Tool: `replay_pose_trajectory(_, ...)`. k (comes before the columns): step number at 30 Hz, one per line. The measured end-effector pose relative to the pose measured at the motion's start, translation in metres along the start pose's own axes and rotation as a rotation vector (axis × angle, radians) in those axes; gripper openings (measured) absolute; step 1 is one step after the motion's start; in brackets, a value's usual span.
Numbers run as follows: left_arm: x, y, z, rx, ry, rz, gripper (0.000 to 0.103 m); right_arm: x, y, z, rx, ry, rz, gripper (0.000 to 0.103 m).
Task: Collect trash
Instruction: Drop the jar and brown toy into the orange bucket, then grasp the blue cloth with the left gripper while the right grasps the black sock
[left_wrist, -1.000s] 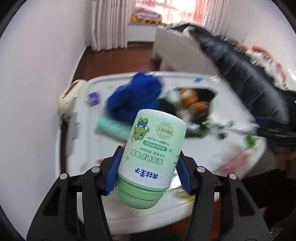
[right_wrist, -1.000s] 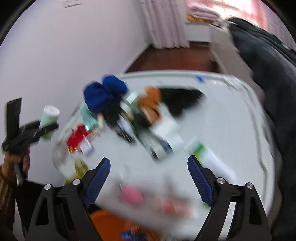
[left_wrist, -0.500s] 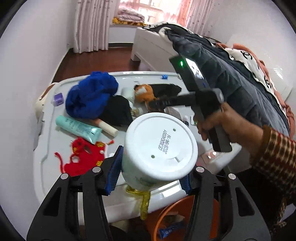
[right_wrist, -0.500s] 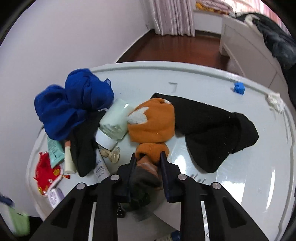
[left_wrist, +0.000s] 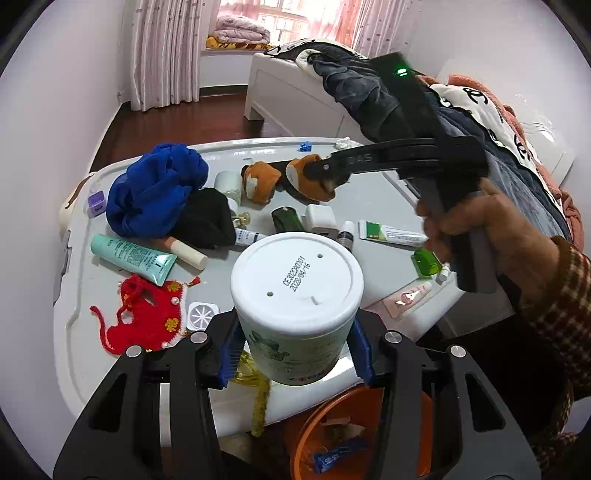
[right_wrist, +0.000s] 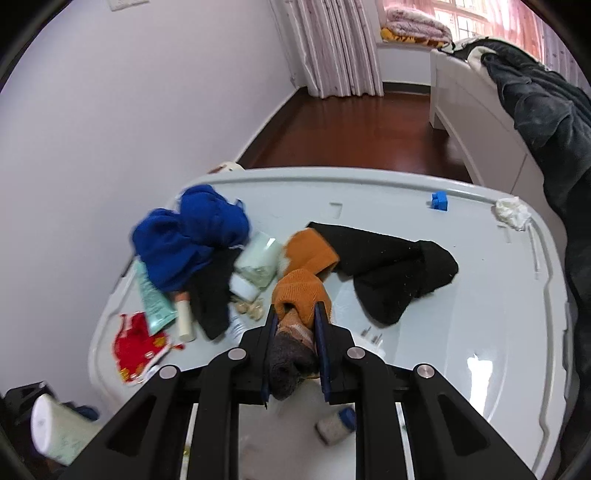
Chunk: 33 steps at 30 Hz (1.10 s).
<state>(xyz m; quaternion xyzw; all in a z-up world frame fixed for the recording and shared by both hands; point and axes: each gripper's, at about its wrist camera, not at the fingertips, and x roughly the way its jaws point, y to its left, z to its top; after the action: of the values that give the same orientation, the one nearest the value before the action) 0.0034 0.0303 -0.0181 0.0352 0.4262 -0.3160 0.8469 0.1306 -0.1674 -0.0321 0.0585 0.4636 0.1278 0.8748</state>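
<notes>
Your left gripper is clamped on a pale green cylindrical plastic container with a white flat base; the blue pads press its sides, and the base with a printed date code faces the camera. The container hangs over the near edge of the white plastic tabletop, above an orange round bin that has scraps and a blue wrapper in it.

Your right gripper is closed on the grey cuff of an orange knitted sock, lifting that end off the tabletop while the rest trails beside a black sock. In the left view your right hand grips the tool's handle over the table.

Near the sock lie a blue crumpled cloth, a teal squeeze tube and a red knitted pouch.
</notes>
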Motion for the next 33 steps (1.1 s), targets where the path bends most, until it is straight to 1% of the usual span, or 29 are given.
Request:
replay_pose_trajectory(3,-0.004,-0.012,-0.01,0.016,0.009,-0.02,0.047,-0.031,0.015,-0.025,-0.036,-0.004,0.039,0.018)
replay_pose_trajectory(5,-0.007,-0.026,-0.025,0.028,0.033,-0.041,0.047,-0.047,0.027,-0.054,-0.05,0.012,0.076,0.018)
replay_pose_trajectory(7,-0.009,-0.036,-0.042,0.021,0.062,-0.059,0.047,-0.061,0.034,-0.087,-0.054,0.048,0.106,0.018)
replay_pose_trajectory(9,-0.007,-0.045,-0.063,0.004,0.117,-0.086,0.047,-0.063,0.041,-0.135,-0.055,0.136,0.124,0.018)
replay_pose_trajectory(10,-0.005,-0.051,-0.08,-0.009,0.161,-0.095,0.047,-0.06,0.043,-0.16,-0.043,0.184,0.134,0.018)
replay_pose_trajectory(11,-0.002,-0.054,-0.089,-0.02,0.19,-0.103,0.047,-0.057,0.044,-0.18,-0.041,0.222,0.135,0.018)
replay_pose_trajectory(12,0.003,-0.058,-0.105,-0.037,0.241,-0.118,0.047,-0.052,0.044,-0.201,-0.036,0.269,0.135,0.018)
replay_pose_trajectory(13,0.006,-0.061,-0.114,-0.048,0.272,-0.12,0.047,-0.049,0.044,-0.215,-0.025,0.3,0.14,0.018)
replay_pose_trajectory(14,0.011,-0.064,-0.127,-0.058,0.311,-0.12,0.047,-0.044,0.043,-0.235,-0.005,0.344,0.152,0.019)
replay_pose_trajectory(15,0.014,-0.066,-0.136,-0.062,0.338,-0.122,0.047,-0.038,0.042,-0.25,0.012,0.387,0.16,0.02)
replay_pose_trajectory(16,0.019,-0.068,-0.148,-0.072,0.381,-0.123,0.047,-0.032,0.043,-0.264,0.024,0.434,0.17,0.02)
replay_pose_trajectory(17,0.024,-0.07,-0.155,-0.079,0.42,-0.125,0.05,-0.025,0.042,-0.278,0.034,0.473,0.165,0.025)
replay_pose_trajectory(18,0.027,-0.073,-0.16,-0.084,0.448,-0.129,0.056,-0.021,0.042,-0.284,0.037,0.495,0.145,0.032)
replay_pose_trajectory(19,0.029,-0.076,-0.163,-0.082,0.466,-0.131,0.06,-0.017,0.041,-0.289,0.04,0.523,0.134,0.04)
replay_pose_trajectory(20,0.029,-0.078,-0.163,-0.066,0.461,-0.117,0.065,-0.016,0.04,-0.29,0.054,0.531,0.126,0.056)
replay_pose_trajectory(21,0.027,-0.08,-0.161,-0.057,0.454,-0.104,0.07,-0.018,0.036,-0.286,0.07,0.512,0.11,0.062)
replay_pose_trajectory(22,0.025,-0.079,-0.159,-0.059,0.444,-0.097,0.071,-0.022,0.034,-0.283,0.078,0.495,0.105,0.063)
replay_pose_trajectory(23,0.023,-0.077,-0.157,-0.072,0.433,-0.101,0.072,-0.028,0.03,-0.275,0.092,0.458,0.106,0.065)
replay_pose_trajectory(25,0.019,-0.07,-0.151,-0.097,0.407,-0.09,0.072,-0.045,0.021,-0.257,0.123,0.37,0.095,0.071)
replay_pose_trajectory(26,0.017,-0.065,-0.146,-0.108,0.382,-0.084,0.072,-0.051,0.02,-0.25,0.124,0.341,0.088,0.075)
replay_pose_trajectory(27,0.014,-0.06,-0.137,-0.118,0.348,-0.072,0.072,-0.059,0.018,-0.238,0.117,0.298,0.081,0.075)
replay_pose_trajectory(29,0.004,-0.045,-0.112,-0.133,0.261,-0.019,0.072,-0.071,0.02,-0.216,0.097,0.225,0.073,0.075)
replay_pose_trajectory(30,0.0,-0.039,-0.099,-0.14,0.223,0.005,0.072,-0.079,0.022,-0.198,0.078,0.17,0.07,0.075)
replay_pose_trajectory(32,-0.007,-0.022,-0.061,-0.167,0.129,0.069,0.072,-0.092,0.026,-0.17,0.049,0.08,0.059,0.076)
replay_pose_trajectory(33,-0.01,-0.009,-0.038,-0.187,0.076,0.112,0.074,-0.098,0.027,-0.157,0.034,0.037,0.05,0.078)
